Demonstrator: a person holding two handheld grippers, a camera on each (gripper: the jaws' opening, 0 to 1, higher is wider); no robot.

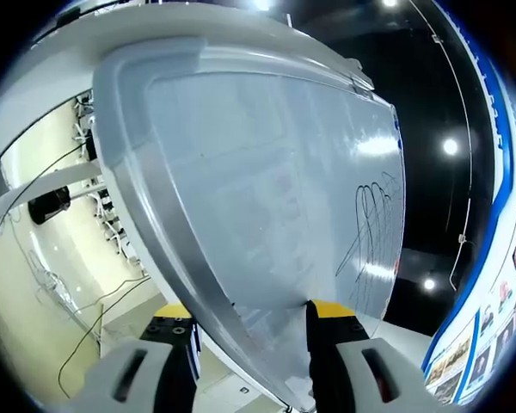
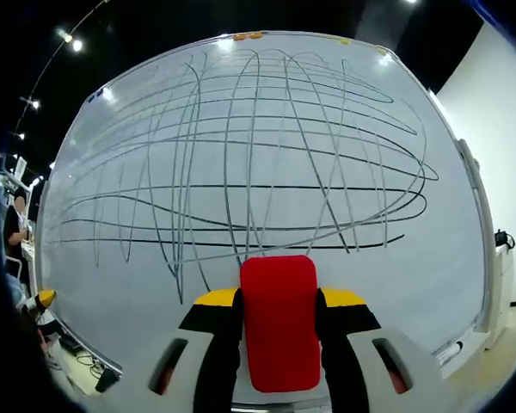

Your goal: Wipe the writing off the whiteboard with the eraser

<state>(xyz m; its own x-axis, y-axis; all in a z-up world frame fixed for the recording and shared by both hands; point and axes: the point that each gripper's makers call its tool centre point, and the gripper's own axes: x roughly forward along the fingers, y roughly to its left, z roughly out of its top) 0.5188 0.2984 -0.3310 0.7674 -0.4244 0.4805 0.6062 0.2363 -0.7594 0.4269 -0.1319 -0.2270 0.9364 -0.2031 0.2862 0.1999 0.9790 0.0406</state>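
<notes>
The whiteboard (image 2: 267, 155) stands in front of me, covered with looping grey and black marker lines (image 2: 241, 185). My right gripper (image 2: 279, 344) is shut on a red eraser (image 2: 279, 318), held just before the board's lower middle. In the left gripper view the whiteboard (image 1: 267, 189) runs away at a steep angle, with a few scribbles (image 1: 374, 215) far along it. Its grey frame edge (image 1: 163, 224) passes between the jaws of my left gripper (image 1: 251, 361), which clamps that edge. That left gripper (image 2: 39, 301) also peeks in at the board's left edge in the right gripper view.
Black cables (image 1: 86, 318) trail over the pale floor beside the board. A person (image 2: 13, 228) stands far left. A marker (image 2: 451, 351) lies on the board's tray at lower right, before a white wall (image 2: 499, 129). A wall of posters (image 1: 499, 327) runs along the right.
</notes>
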